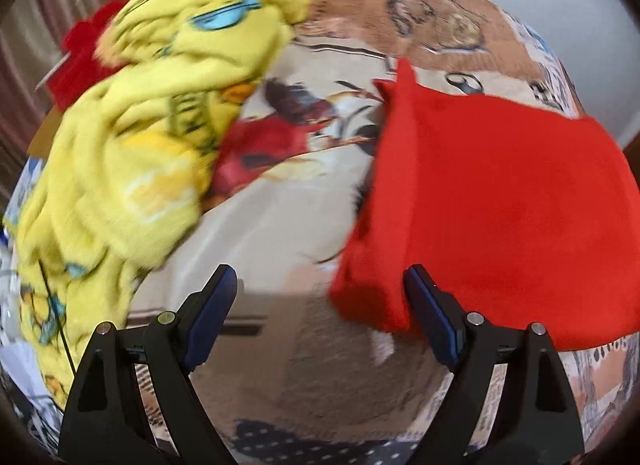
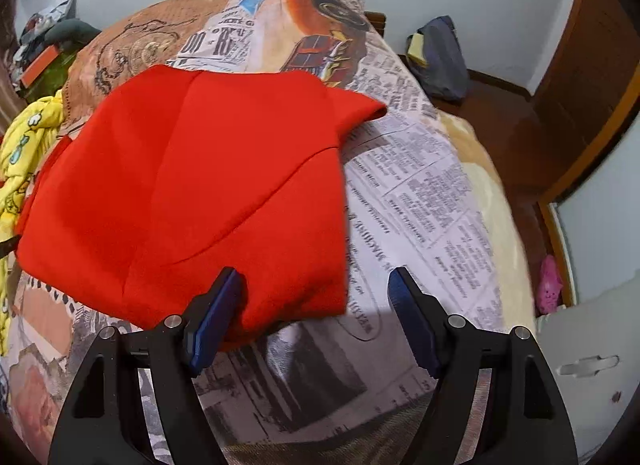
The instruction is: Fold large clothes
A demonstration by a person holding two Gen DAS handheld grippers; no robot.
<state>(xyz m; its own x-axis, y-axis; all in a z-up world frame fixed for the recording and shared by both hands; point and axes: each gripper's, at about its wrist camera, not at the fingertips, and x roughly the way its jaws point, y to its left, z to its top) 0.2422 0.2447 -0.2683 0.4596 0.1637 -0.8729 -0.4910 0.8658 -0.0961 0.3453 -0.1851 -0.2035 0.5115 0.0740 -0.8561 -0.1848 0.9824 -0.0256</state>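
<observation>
while the folded red garment (image 2: 192, 185) lies flat on the printed bedspread (image 2: 420, 193), both grippers hover over its near edge, left gripper (image 1: 318, 289) and right gripper (image 2: 316, 285) spread wide, gripping nothing. yellow blanket (image 1: 132, 153) sits bunched beside it.

Red garment (image 2: 188, 185), yellow cartoon-print blanket (image 1: 132, 169) — newsprint-patterned bedspread (image 2: 420, 193)
</observation>
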